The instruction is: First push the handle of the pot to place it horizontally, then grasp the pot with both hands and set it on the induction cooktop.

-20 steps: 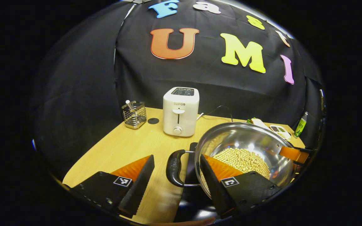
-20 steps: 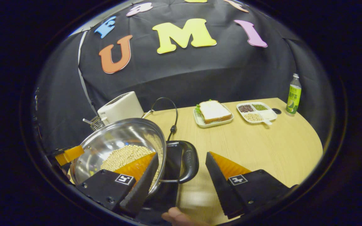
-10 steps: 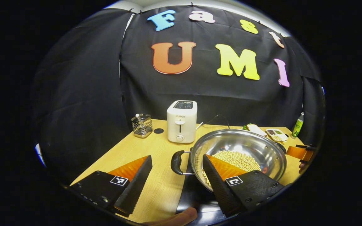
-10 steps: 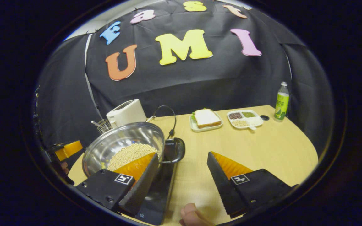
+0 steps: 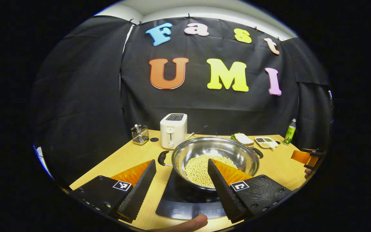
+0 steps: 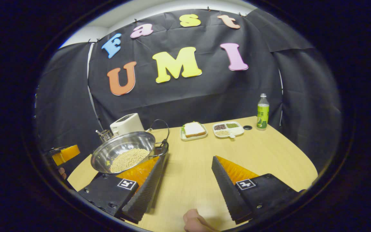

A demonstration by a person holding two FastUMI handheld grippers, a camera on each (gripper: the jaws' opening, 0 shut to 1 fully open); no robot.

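A steel pot (image 5: pixel 214 151) holding pale yellow beans sits on the black induction cooktop (image 5: pixel 180 201), its two black handles (image 5: pixel 163 158) pointing left and right. My left gripper (image 5: pixel 181 161) is open, back from the pot and slightly above it, with nothing between its fingers. In the right gripper view the pot (image 6: pixel 122 151) lies at the left, partly behind my left finger. My right gripper (image 6: pixel 188 158) is open over bare table, to the right of the near handle (image 6: pixel 163 148). The other gripper's orange finger (image 5: pixel 303 157) shows at the far right edge of the left gripper view.
A white toaster (image 5: pixel 173 130) and a wire utensil holder (image 5: pixel 139 134) stand at the back left. A sandwich plate (image 6: pixel 193 130), a divided dish (image 6: pixel 228 129) and a green bottle (image 6: pixel 262 112) line the back right. A thumb (image 6: pixel 195 222) shows at the bottom edge.
Both grippers have drawn back and up from the pot's handles, staying open. The pot now looks smaller and rests on the cooktop.
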